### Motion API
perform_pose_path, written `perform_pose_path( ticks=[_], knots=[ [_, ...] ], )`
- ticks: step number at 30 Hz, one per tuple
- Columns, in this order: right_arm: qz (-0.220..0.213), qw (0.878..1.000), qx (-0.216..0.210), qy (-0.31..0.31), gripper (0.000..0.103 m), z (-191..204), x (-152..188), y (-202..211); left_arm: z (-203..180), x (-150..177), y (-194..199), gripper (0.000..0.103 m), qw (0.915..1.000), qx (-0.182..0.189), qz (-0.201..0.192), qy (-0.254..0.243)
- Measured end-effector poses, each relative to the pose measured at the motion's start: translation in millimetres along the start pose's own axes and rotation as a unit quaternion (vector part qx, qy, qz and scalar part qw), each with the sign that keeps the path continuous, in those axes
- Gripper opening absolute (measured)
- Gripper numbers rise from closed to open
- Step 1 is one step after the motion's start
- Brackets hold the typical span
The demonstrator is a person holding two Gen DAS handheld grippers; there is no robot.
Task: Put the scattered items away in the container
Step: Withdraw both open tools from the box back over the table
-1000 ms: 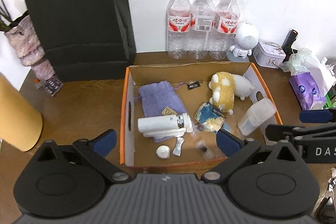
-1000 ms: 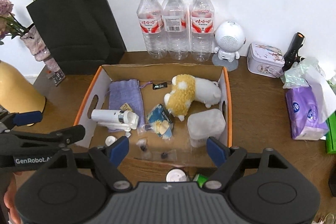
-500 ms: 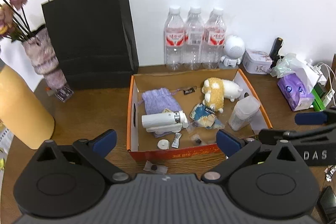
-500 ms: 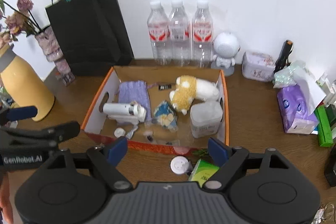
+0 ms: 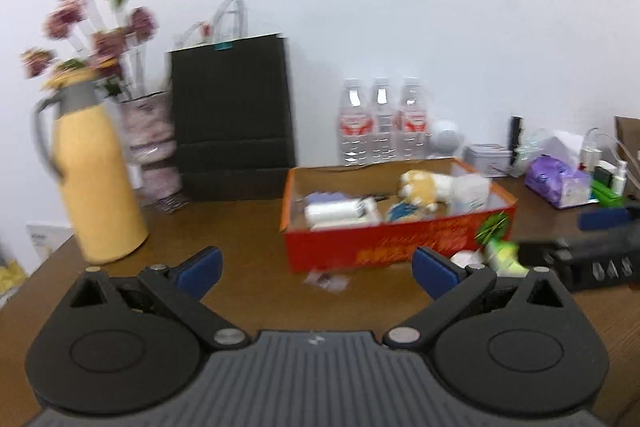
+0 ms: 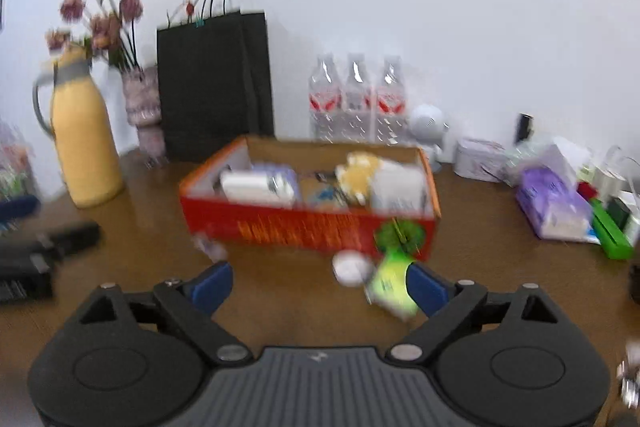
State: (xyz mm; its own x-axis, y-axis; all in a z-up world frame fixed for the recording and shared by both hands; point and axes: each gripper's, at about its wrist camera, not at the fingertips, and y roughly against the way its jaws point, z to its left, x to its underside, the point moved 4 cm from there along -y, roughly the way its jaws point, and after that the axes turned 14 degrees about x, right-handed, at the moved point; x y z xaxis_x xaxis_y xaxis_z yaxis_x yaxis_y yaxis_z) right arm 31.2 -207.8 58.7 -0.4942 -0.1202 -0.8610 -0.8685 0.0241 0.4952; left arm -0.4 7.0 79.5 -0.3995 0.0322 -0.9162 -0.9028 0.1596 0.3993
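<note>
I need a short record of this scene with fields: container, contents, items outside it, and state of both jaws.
container: red cardboard box on brown wooden table
contents: yellow-white plush toy, white cylinder device, others blurred
outside: small white round item, green packet, small clear bag
left gripper: jaws open, empty
right gripper: jaws open, empty

left gripper (image 5: 316, 265) | right gripper (image 6: 318, 281) | both pulled back from box (image 5: 400, 239)
</note>
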Motion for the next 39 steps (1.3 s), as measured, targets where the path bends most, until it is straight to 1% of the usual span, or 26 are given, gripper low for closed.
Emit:
perform_pose_path(
  ticks=[2, 3, 4, 6, 8, 10, 12, 16, 18, 24, 26, 29, 30, 31, 33, 39],
  knots=[
    [0.010, 1.000, 0.011, 0.012, 0.093, 5.7, 28.3, -2.1, 7.5, 25.7, -8.9, 0.103, 0.9985, 0.000, 0.042, 0.036],
    [0.013, 1.000, 0.010, 0.016, 0.093, 8.1, 39.2, -2.7, 9.3, 36.8, -15.1, 0.103, 0.9966, 0.006, 0.066, 0.049],
    [0.014, 1.000, 0.004, 0.019, 0.093, 10.7, 47.7, -3.5, 9.3, 44.0, -20.7, 0.103, 0.9953, 0.013, 0.081, 0.052],
    [0.017, 1.000, -0.003, 0.020, 0.093, 14.2, 58.5, -5.4, 8.9, 56.7, -30.9, 0.103, 0.9940, 0.013, 0.097, 0.050],
    [0.017, 1.000, 0.000, 0.020, 0.093, 15.5, 66.0, -7.9, 8.0, 64.1, -39.6, 0.103, 0.9926, 0.007, 0.110, 0.049],
    [0.021, 1.000, -0.001, 0.009, 0.093, 14.3, 71.7, -10.8, 6.1, 72.4, -45.1, 0.103, 0.9911, 0.018, 0.123, 0.048],
    [0.033, 0.999, -0.009, -0.003, 0.093, 12.5, 75.1, -14.3, -0.2, 78.9, -49.4, 0.103, 0.9899, 0.027, 0.135, 0.035],
    [0.042, 0.999, -0.002, -0.016, 0.093, 8.9, 79.1, -16.8, -12.0, 86.2, -52.0, 0.103, 0.9902, 0.031, 0.136, 0.009],
    [0.043, 0.999, -0.004, -0.016, 0.094, 8.7, 80.5, -17.8, -13.5, 86.3, -52.1, 0.103, 0.9899, 0.036, 0.136, 0.014],
    [0.062, 0.998, -0.008, -0.017, 0.094, 9.1, 83.6, -22.8, -12.9, 87.1, -53.8, 0.103, 0.9892, 0.037, 0.139, 0.026],
    [0.074, 0.997, -0.005, -0.022, 0.094, 8.0, 84.4, -26.9, -9.8, 87.7, -54.3, 0.103, 0.9885, 0.042, 0.140, 0.038],
    [0.076, 0.997, 0.006, -0.025, 0.094, 7.9, 84.9, -29.0, -10.4, 87.6, -54.2, 0.103, 0.9885, 0.041, 0.140, 0.038],
    [0.077, 0.997, 0.011, -0.020, 0.095, 9.0, 85.3, -29.9, -10.3, 87.7, -54.1, 0.103, 0.9885, 0.041, 0.140, 0.038],
    [0.080, 0.997, 0.016, -0.014, 0.100, 10.8, 85.6, -31.1, -10.5, 87.7, -54.1, 0.103, 0.9885, 0.041, 0.140, 0.038],
    [0.084, 0.996, 0.017, -0.003, 0.103, 13.9, 85.9, -33.3, -10.5, 87.8, -54.2, 0.103, 0.9885, 0.041, 0.141, 0.038],
    [0.085, 0.996, 0.017, -0.002, 0.103, 14.3, 85.8, -34.4, -11.1, 88.1, -54.2, 0.103, 0.9885, 0.041, 0.140, 0.039]
  ],
)
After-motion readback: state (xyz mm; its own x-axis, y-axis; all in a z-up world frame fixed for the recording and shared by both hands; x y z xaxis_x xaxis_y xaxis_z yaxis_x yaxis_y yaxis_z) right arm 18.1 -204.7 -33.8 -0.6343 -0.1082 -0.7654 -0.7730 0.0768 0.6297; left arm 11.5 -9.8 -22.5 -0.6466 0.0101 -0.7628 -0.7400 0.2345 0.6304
